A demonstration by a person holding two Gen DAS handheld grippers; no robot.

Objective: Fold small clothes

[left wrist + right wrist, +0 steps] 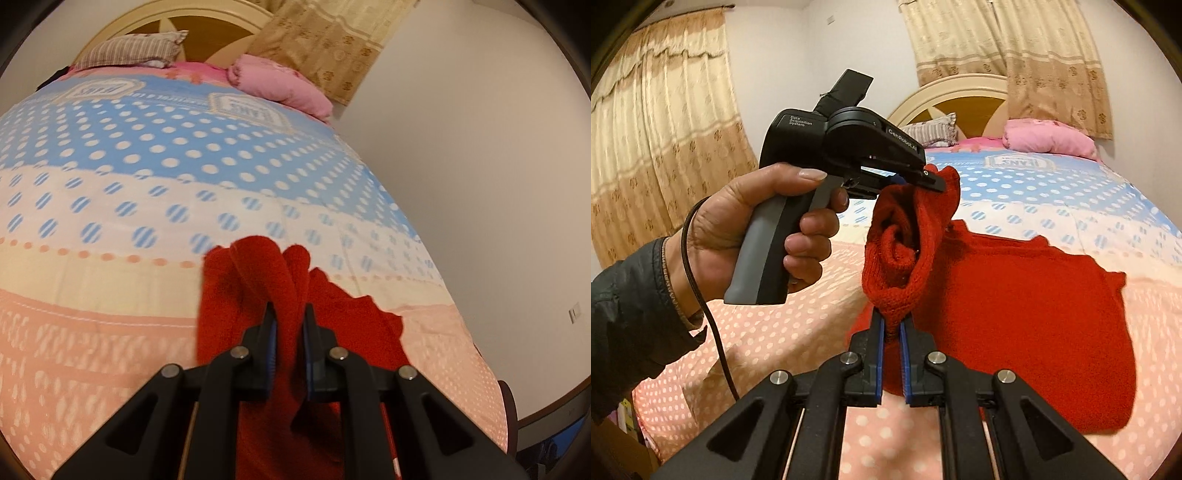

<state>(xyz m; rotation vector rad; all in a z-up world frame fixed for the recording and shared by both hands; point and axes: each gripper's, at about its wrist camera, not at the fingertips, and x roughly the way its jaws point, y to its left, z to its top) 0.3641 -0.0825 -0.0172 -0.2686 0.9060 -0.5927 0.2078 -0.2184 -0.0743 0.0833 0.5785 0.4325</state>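
Left wrist view: left gripper (289, 314) clamps a bunched fold of the red sweater (258, 288), lifted above the dotted bedspread (147, 177). Right wrist view: right gripper (891, 325) pinches a rolled sleeve edge; the sweater's body lies flat on the bed; a hand (746, 229) holds the left gripper, also gripping the sleeve.

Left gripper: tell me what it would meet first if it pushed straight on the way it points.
The left gripper is shut on the red sweater, so bunched knit already lies ahead. Beyond it, the line probably meets the polka-dot bedspread; depth is unclear.
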